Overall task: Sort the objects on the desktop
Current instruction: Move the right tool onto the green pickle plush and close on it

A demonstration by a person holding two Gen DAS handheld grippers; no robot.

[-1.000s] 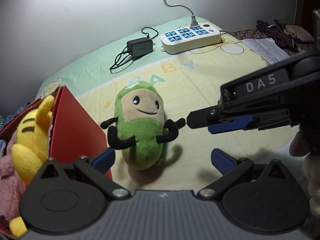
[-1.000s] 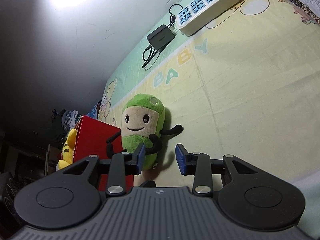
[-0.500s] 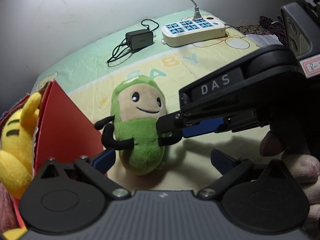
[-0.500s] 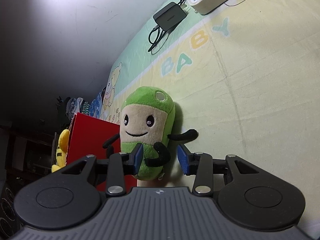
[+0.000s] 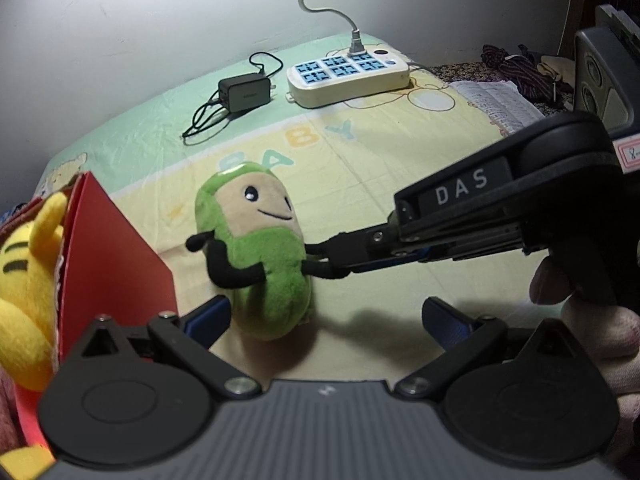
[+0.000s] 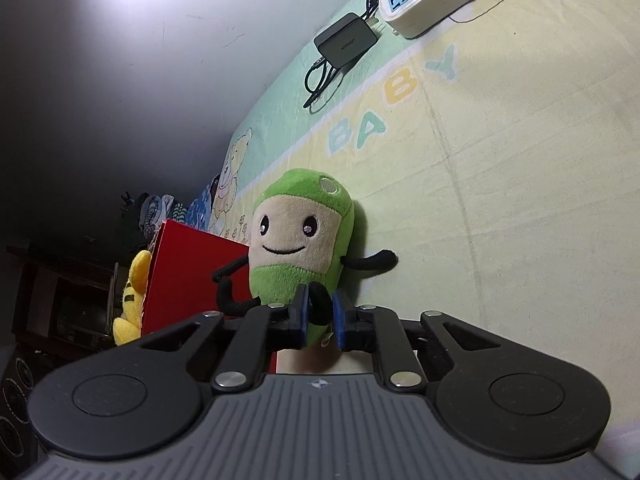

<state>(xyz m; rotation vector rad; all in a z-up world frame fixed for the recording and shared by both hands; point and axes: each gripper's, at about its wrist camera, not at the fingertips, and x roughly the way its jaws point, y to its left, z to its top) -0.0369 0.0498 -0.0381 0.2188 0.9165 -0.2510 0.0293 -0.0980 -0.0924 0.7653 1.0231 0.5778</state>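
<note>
A plush toy on a bed sheet, with a box to its left and chargers behind it.

We see the plush toy near the front of the sheet, with the box just beside it on the left and a second plush inside that box. Behind the toy, near the wall, lies a charger, and to its right a power strip. From the right, the right gripper reaches in at the toy's arm, while our left gripper sits in front, its fingers either side of the toy's base.
</note>
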